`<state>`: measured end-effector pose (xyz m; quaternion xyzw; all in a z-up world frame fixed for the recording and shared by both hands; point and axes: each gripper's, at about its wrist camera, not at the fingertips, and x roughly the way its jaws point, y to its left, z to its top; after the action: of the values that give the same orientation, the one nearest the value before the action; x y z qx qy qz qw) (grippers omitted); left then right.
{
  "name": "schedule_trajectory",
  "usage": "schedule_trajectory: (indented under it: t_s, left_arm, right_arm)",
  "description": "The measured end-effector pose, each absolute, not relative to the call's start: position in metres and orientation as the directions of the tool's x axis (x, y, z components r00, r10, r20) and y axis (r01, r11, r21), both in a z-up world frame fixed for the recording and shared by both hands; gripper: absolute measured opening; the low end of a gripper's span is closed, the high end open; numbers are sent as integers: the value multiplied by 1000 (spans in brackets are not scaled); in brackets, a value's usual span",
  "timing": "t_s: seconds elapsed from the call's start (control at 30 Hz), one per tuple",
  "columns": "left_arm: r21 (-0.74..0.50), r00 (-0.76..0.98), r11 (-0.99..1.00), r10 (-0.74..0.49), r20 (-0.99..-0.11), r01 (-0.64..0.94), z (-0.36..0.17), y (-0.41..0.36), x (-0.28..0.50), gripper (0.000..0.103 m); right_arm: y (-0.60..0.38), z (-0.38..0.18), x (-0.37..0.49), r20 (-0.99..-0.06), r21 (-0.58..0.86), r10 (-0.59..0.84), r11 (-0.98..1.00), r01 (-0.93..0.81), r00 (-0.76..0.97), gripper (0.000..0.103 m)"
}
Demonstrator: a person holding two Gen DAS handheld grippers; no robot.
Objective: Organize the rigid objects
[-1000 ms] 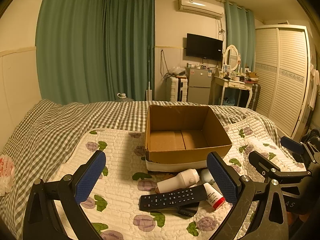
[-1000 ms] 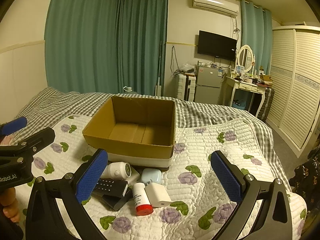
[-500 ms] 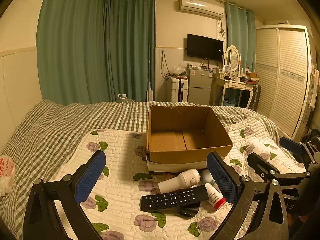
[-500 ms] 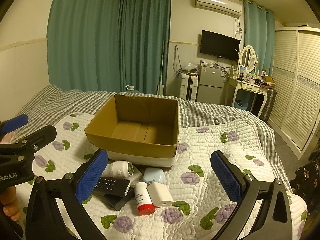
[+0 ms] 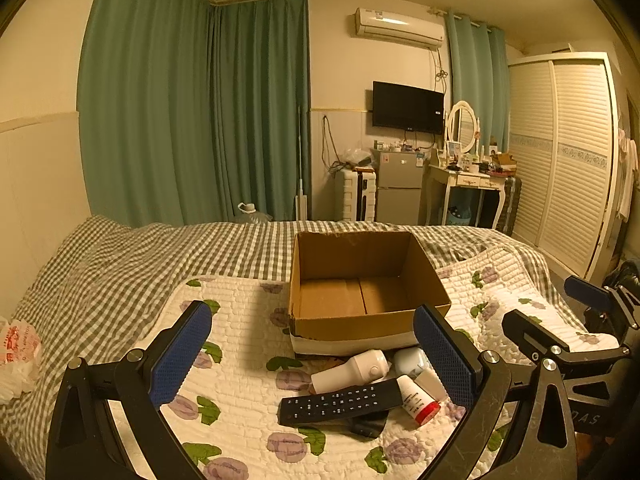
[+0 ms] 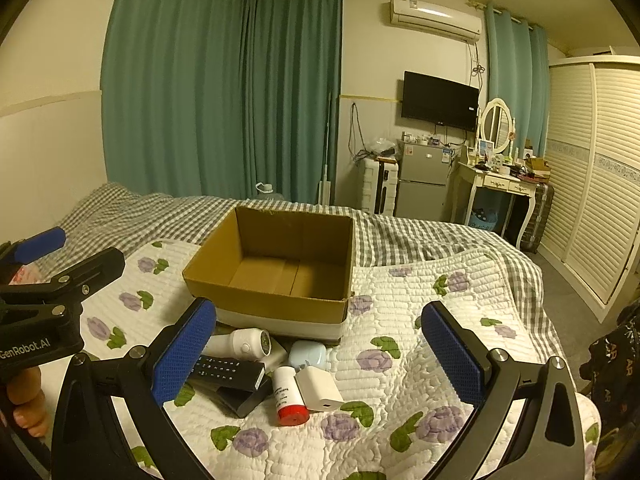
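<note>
An open, empty cardboard box (image 5: 362, 280) (image 6: 276, 264) sits on the flowered quilt. In front of it lies a pile: a black remote (image 5: 340, 402) (image 6: 228, 370), a white cylindrical device (image 5: 350, 370) (image 6: 240, 342), a white bottle with a red cap (image 5: 416, 400) (image 6: 288, 398), a white charger block (image 6: 318, 388), a pale blue case (image 6: 306, 354) and a dark flat object (image 6: 240, 400) under the remote. My left gripper (image 5: 312, 354) is open and empty, above the pile. My right gripper (image 6: 316, 354) is open and empty, above the pile from the right.
The flowered quilt (image 6: 420, 360) lies over a checked bedspread (image 5: 120, 264). A crumpled white bag (image 5: 18, 350) lies at the bed's left edge. Beyond the bed stand a fridge (image 5: 400, 188), a dressing table (image 5: 468, 184) and a louvred wardrobe (image 5: 568, 160).
Both grippers have drifted slightly, so the box and pile sit a little lower and nearer in view. Both stay open; nothing on the bed has moved.
</note>
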<state>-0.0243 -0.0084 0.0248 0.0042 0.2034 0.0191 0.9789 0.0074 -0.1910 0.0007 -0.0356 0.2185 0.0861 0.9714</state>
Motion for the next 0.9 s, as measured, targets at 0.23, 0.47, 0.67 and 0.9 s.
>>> schedule_trajectory:
  t_s: [0.23, 0.47, 0.67, 0.9]
  left_arm:
    - [26, 898, 999, 52, -438, -45, 9, -13, -18, 103]
    - [61, 811, 994, 106, -576, -87, -51, -5, 13, 103]
    - [155, 724, 980, 195, -661, -123, -101, 3, 35, 103]
    - [169, 700, 981, 183, -690, -90, -112, -2, 39, 103]
  right_arm:
    - [-198, 0, 3, -433, -21, 180, 978, -209, 883, 103]
    - [-188, -57, 35, -577, -50, 162, 971, -233, 801, 99]
    - [-166, -126, 80, -755, -23, 199, 945, -327, 625, 67]
    - [-143, -158, 102, -824, 5, 232, 915, -402, 517, 34]
